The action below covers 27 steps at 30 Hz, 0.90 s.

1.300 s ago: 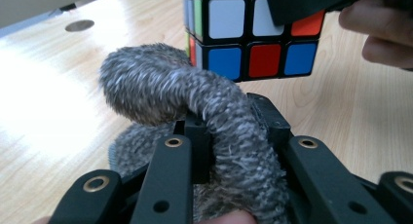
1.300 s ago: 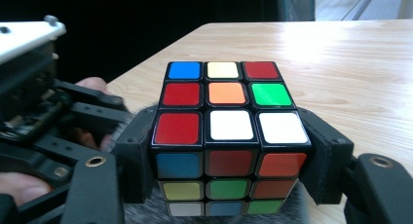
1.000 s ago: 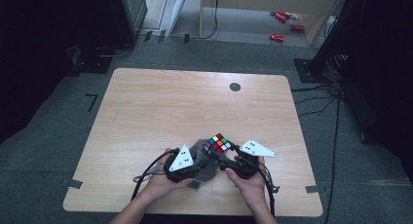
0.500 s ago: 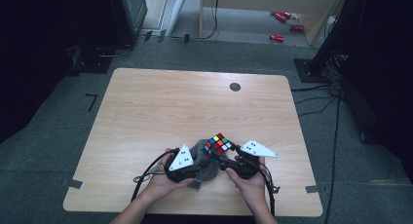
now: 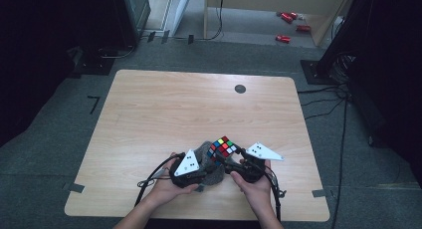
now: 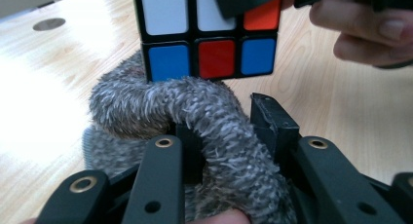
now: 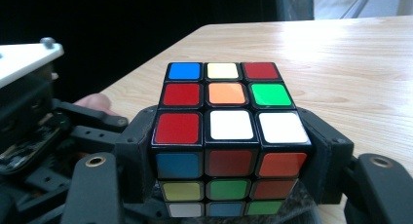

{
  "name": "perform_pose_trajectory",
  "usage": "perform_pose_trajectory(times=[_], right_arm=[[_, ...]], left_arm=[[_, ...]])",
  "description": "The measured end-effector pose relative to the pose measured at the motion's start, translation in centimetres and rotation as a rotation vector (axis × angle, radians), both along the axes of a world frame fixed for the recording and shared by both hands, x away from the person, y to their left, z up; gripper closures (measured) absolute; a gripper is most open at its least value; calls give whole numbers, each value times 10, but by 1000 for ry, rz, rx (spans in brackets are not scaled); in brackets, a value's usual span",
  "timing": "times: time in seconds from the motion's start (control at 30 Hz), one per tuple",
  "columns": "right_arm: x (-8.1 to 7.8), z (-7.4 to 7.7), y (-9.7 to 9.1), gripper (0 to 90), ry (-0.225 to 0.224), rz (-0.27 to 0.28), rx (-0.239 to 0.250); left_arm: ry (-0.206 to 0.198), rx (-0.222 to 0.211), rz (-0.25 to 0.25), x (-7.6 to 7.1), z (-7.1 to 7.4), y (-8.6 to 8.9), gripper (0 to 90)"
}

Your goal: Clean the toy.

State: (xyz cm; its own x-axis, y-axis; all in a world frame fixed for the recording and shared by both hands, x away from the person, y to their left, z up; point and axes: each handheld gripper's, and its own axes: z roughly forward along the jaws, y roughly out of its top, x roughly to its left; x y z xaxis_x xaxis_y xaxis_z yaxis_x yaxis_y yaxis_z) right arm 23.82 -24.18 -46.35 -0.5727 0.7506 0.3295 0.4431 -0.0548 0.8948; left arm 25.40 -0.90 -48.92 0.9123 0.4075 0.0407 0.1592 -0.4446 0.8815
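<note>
A scrambled Rubik's cube [image 5: 222, 147] is held just above a grey fuzzy cloth [image 5: 208, 164] near the table's front edge. My right gripper [image 7: 229, 156] is shut on the cube [image 7: 229, 136], one jaw on each side face. My left gripper [image 6: 226, 136] is shut on a fold of the fuzzy cloth [image 6: 209, 136], which bulges up between its jaws. In the left gripper view the cube [image 6: 209, 34] hangs right above the cloth, with fingers of the other hand [image 6: 365, 34] beside it. In the high view the left gripper [image 5: 191, 170] and right gripper [image 5: 244, 167] sit close together.
The wooden table [image 5: 199, 109] has a small dark round grommet [image 5: 240, 88] near its far edge. Cables trail from both grippers toward the front edge. Red items [image 5: 291, 25] lie on the floor beyond the table.
</note>
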Motion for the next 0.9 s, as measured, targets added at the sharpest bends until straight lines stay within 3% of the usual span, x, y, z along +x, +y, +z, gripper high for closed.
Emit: perform_pose_trajectory(times=[0.17, 0.33, 0.57, 0.63, 0.8, 0.9], right_arm=[[1, -1, -5, 343, -1, -35, -44], [1, 3, -9, 342, -12, -44, -32], [0, 6, -12, 343, -19, -44, -23], [1, 6, -13, 343, -19, -46, -20], [2, 7, -13, 343, -19, -45, -20], [2, 6, -12, 343, -18, -44, -20]], left_arm=[[10, 15, 72, 10, 2, 11, 647], [19, 115, 97, 15, -1, 12, 519], [71, 176, 143, 26, 0, 27, 423], [113, 188, 155, 33, -2, 36, 397], [140, 230, 249, 41, -6, 48, 285], [170, 287, 345, 48, -9, 54, 132]])
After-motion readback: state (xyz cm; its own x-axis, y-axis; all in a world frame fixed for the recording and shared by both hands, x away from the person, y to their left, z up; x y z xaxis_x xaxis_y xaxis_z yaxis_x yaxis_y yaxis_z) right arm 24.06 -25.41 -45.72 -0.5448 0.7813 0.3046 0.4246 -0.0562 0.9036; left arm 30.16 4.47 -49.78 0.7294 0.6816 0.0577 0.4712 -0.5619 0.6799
